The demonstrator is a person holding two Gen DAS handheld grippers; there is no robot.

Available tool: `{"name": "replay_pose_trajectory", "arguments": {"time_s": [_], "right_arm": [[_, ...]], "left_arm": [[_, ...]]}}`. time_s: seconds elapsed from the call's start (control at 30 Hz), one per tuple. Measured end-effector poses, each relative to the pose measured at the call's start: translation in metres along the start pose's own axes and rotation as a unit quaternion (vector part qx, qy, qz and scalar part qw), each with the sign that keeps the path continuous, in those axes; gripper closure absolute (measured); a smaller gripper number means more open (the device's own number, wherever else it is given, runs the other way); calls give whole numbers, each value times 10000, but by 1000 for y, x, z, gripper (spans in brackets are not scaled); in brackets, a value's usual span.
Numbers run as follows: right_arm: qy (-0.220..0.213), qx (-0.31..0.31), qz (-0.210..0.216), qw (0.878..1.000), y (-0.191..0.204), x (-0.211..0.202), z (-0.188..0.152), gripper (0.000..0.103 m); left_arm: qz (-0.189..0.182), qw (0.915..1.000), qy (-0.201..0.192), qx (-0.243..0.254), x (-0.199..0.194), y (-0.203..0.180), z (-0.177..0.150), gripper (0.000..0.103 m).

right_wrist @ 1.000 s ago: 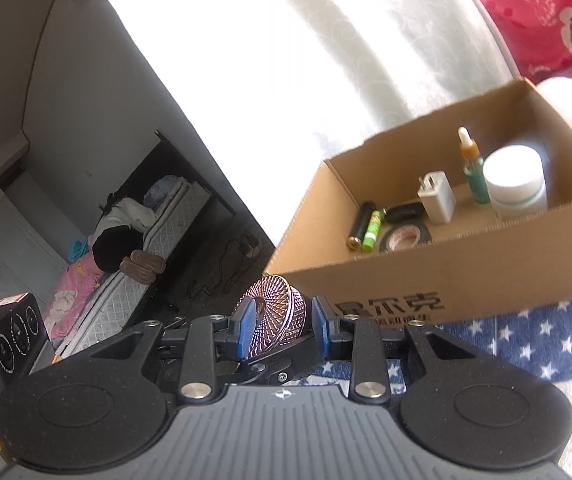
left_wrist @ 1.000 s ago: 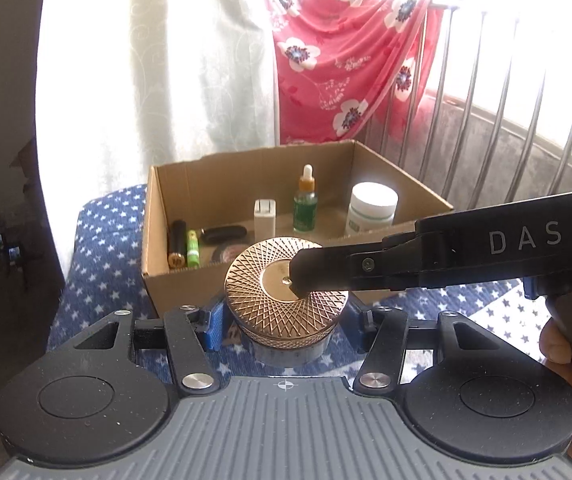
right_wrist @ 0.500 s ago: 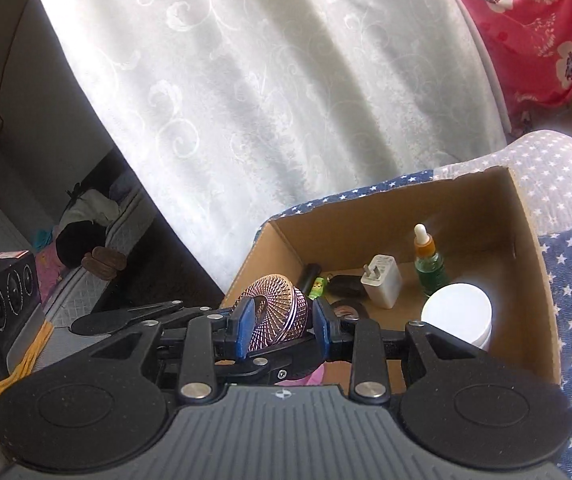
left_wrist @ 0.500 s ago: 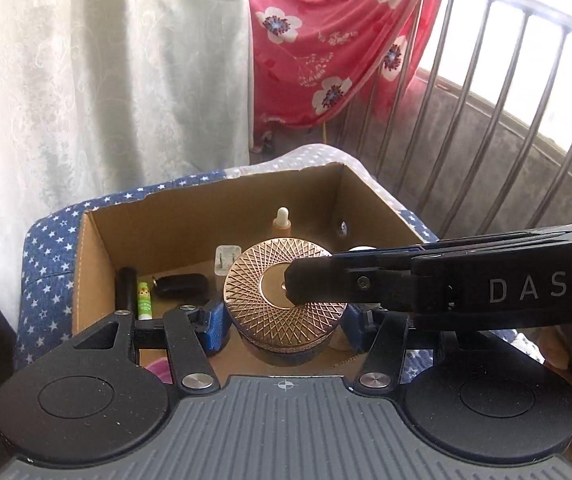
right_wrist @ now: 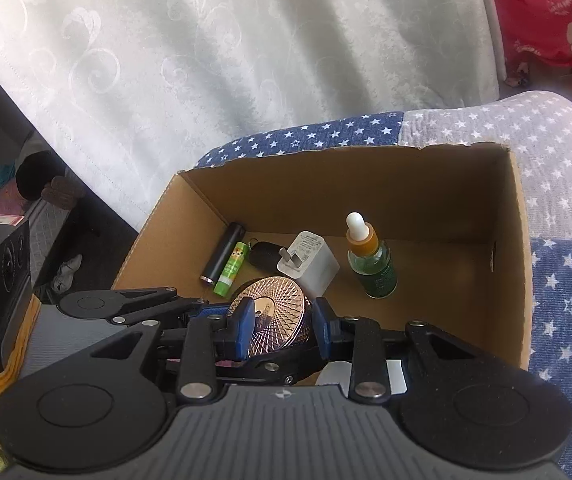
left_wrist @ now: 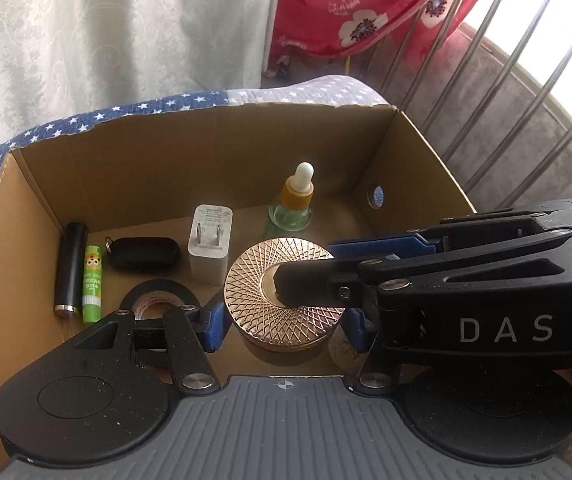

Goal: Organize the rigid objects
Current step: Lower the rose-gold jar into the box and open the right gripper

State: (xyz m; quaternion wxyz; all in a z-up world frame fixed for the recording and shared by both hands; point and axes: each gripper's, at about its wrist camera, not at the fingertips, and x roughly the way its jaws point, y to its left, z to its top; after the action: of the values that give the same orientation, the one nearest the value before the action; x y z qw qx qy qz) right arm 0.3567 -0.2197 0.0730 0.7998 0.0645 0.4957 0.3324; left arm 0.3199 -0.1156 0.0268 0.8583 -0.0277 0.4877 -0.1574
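The gold-lidded jar hangs inside the cardboard box, low over its near half, and the coming move turns on what lies straight below it. It is held twice over. The left gripper is clamped on the jar's sides, its blue pads pressing from either flank. The right gripper reaches in from the left gripper's right and pinches the jar from lid to base, one finger lying across the recessed centre of the lid.

The jar is round and squat, so it has no long axis to line up; its lid faces up toward the left wrist camera and stands nearly edge-on in the right wrist view. Both grippers tilt steeply downward into the box.

Ahead of the left gripper stand a white charger plug and a green dropper bottle. Ahead and to its left lie a roll of black tape, a black key fob, a green lip-balm stick and a dark cylinder. A white object shows just under the right gripper, mostly hidden. The floor directly beneath the jar is hidden, so whether that spot is free I cannot tell. My judgement: a short descent is left, then both grips release.
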Motion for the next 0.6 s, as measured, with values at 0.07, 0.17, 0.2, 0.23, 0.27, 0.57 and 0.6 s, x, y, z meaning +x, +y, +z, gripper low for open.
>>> {"name": "replay_pose_trajectory", "arguments": {"time_s": [0.07, 0.17, 0.2, 0.23, 0.27, 0.57, 0.6], "right_arm": [[106, -94, -25, 9999, 0, 7, 3, 68], [249, -90, 29, 9996, -5, 15, 7, 68], [284, -71, 47, 9996, -7, 17, 8, 68], [322, -55, 61, 9994, -9, 19, 9, 68], [353, -48, 67, 9993, -10, 21, 10, 68], [427, -52, 9, 9991, -17, 25, 10, 68], [422, -54, 8, 9991, -17, 25, 9, 68]], "left_arm": [[28, 9999, 68, -86, 4, 1, 0, 48], [62, 9996, 184, -205, 10, 4, 2, 48], [60, 9994, 229, -251, 11, 5, 2, 48], [41, 9991, 280, -306, 13, 7, 2, 48], [19, 9989, 321, -348, 15, 8, 2, 47], [-123, 9965, 501, -653, 17, 14, -3, 45], [-129, 9967, 476, -650, 16, 15, -4, 46]]}}
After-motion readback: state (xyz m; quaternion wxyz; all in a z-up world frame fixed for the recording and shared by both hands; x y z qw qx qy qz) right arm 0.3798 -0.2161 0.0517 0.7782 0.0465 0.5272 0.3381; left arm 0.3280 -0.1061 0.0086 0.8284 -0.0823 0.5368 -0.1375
